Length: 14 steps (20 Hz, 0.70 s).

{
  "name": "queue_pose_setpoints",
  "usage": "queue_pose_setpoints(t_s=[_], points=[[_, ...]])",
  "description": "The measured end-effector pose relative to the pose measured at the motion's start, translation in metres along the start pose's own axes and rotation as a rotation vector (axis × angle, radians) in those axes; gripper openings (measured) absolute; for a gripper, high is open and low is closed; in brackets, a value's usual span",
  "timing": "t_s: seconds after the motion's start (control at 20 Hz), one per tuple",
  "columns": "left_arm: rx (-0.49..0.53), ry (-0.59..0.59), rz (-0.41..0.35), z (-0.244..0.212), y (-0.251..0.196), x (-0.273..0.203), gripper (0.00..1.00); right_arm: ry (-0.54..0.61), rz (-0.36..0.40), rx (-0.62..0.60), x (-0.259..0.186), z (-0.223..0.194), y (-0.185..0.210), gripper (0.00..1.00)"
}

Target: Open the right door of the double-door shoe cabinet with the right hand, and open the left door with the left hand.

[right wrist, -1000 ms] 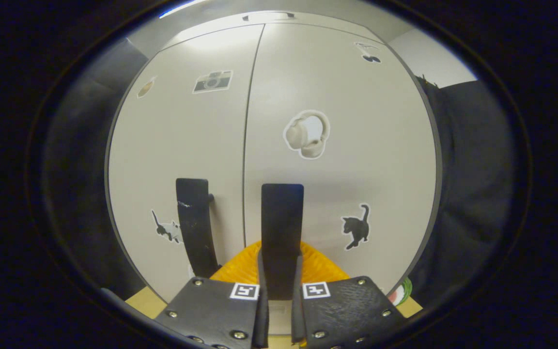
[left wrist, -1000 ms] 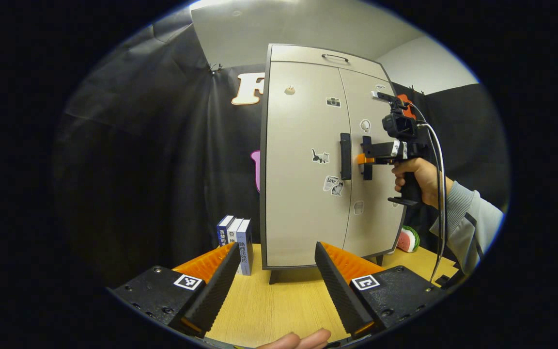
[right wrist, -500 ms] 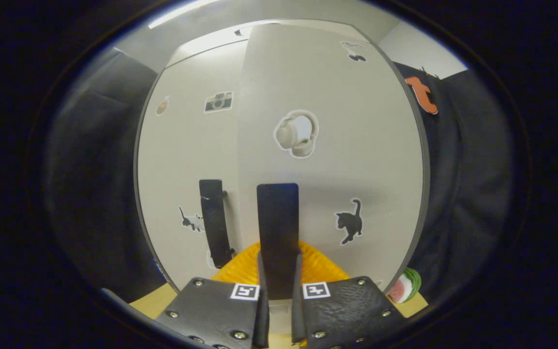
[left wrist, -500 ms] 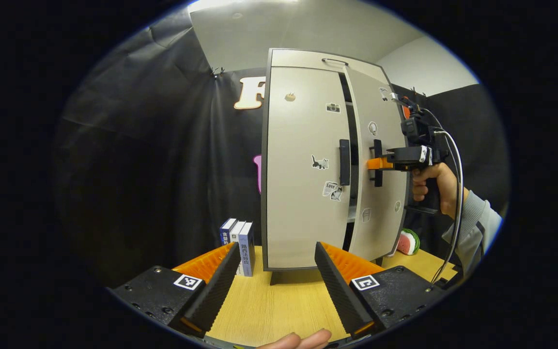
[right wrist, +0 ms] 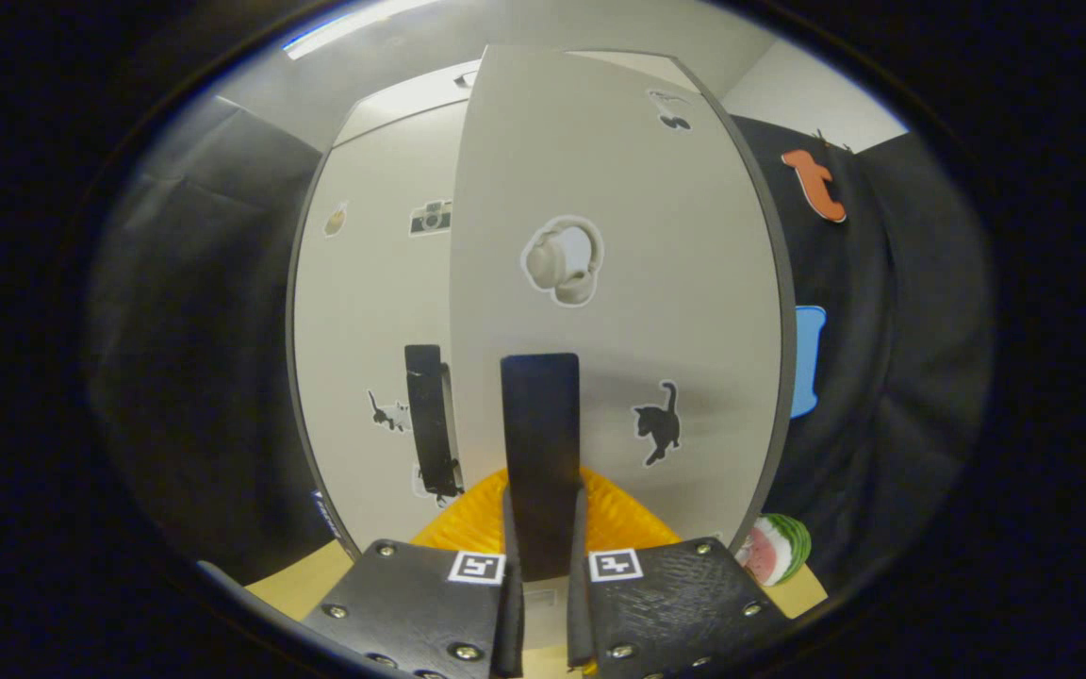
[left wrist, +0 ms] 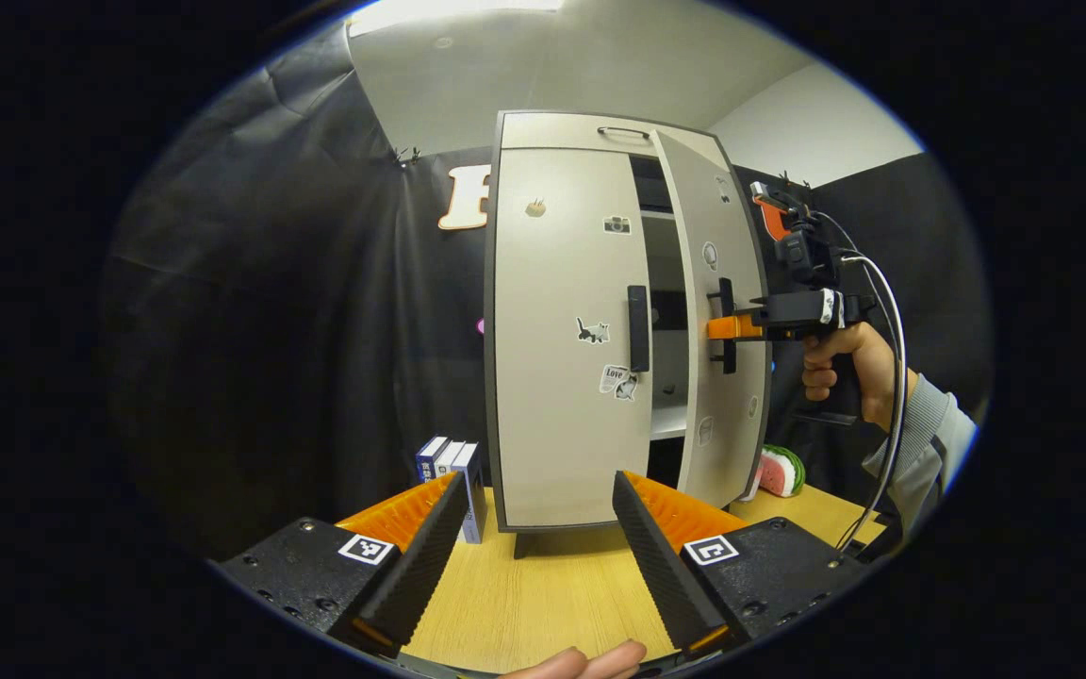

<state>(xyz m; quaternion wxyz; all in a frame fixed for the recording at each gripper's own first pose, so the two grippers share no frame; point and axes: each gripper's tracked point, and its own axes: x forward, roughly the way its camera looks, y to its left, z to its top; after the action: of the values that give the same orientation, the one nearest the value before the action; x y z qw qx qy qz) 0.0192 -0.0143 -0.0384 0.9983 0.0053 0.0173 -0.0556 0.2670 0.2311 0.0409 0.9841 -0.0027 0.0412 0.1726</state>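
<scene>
Black cloth walled the booth, and a wooden table (left wrist: 543, 585) carried one shoe cabinet (left wrist: 543, 132) standing upright on short legs. It had two doors. The left door (left wrist: 552, 377) was closed flat. The right door (left wrist: 717, 396) stood partly swung out, with a dark gap and pale shelves showing between the two.

Each door had one dark vertical handle: the left handle (left wrist: 637, 328) sat free near the inner edge of its door, and the right handle (right wrist: 540, 443) was in my grip. My right gripper (right wrist: 543, 566) was pinched on it, one finger pressed to each side of the bar. In the left gripper view I saw the same gripper (left wrist: 741, 327) from the side, level with the handle, held by my right hand (left wrist: 849, 363) in a grey sleeve (left wrist: 925, 448), a cable hanging from it.

My left gripper (left wrist: 538, 528) hung in front of the cabinet, well apart from it, its fingers spread wide with nothing between them.

Stickers dotted both doors, among them a camera (left wrist: 616, 224), a cat (left wrist: 592, 330) and headphones (right wrist: 562, 262). Three books (left wrist: 453, 476) stood upright just beside the cabinet's left side, and one watermelon-slice toy (left wrist: 779, 470) lay on the table behind the open door.
</scene>
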Motion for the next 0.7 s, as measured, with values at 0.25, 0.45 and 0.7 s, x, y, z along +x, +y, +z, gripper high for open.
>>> queue_pose_setpoints(t_s=[0.25, 0.45, 0.7], points=[[0.005, -0.031, -0.010, 0.012, -0.015, -0.011, 0.96, 0.009, -0.011, -0.034, -0.015, 0.001, -0.010, 0.18], [-0.013, -0.040, -0.035, 0.015, -0.035, -0.014, 0.96, 0.013, 0.014, -0.013, -0.030, -0.002, -0.018, 0.18], [-0.018, -0.044, -0.112, 0.007, -0.080, 0.000, 0.96, 0.018, 0.011, -0.028, -0.051, 0.000, -0.040, 0.18]])
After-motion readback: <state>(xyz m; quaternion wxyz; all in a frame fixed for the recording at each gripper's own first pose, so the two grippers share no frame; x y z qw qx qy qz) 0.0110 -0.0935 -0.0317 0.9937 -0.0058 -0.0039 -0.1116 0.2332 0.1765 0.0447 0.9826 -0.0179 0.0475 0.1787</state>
